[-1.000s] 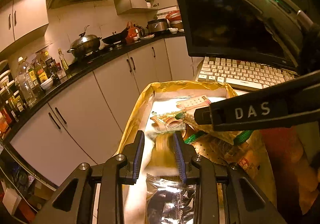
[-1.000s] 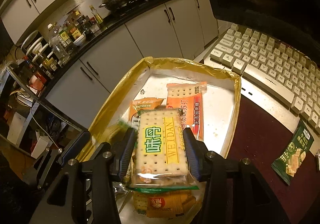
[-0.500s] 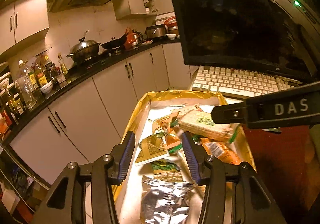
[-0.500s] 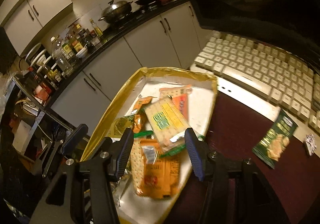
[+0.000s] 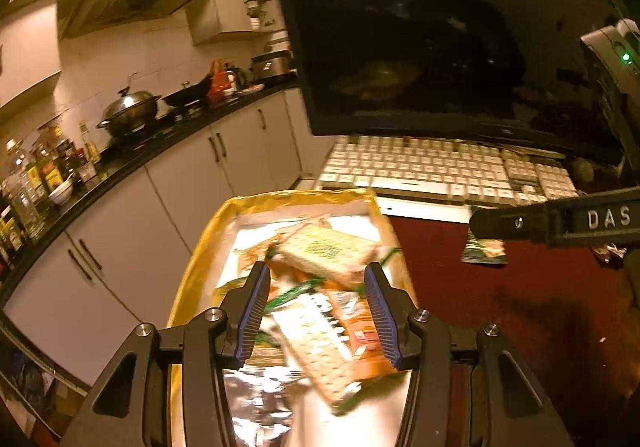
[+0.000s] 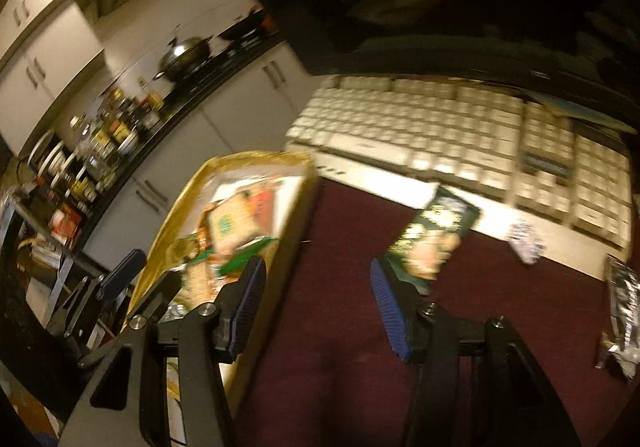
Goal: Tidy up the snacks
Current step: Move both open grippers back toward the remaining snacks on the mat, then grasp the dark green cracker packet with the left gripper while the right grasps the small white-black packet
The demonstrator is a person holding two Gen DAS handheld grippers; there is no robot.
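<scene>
One dark green snack packet [image 6: 434, 237] lay on our worktop's keyboard edge, long axis running away from our right gripper [image 6: 316, 303], its empty fingers apart, nearer than our left, also agape.

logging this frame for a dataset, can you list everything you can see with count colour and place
tray: one, gold-rimmed, left of the maroon mat
snack packets: several piled, orange, green, silver, in the tray
green snack packet: one, dark green, on the maroon mat near the keyboard
small wrappers: a few, pale and dark, on the mat's right side
keyboard: one, white, behind the mat
monitor: one, black, above the keyboard
wok: one, steel, on the counter
bottles: many, mixed, left counter
left hand-held gripper: open, over the tray
right hand-held gripper: open, over the mat
</scene>
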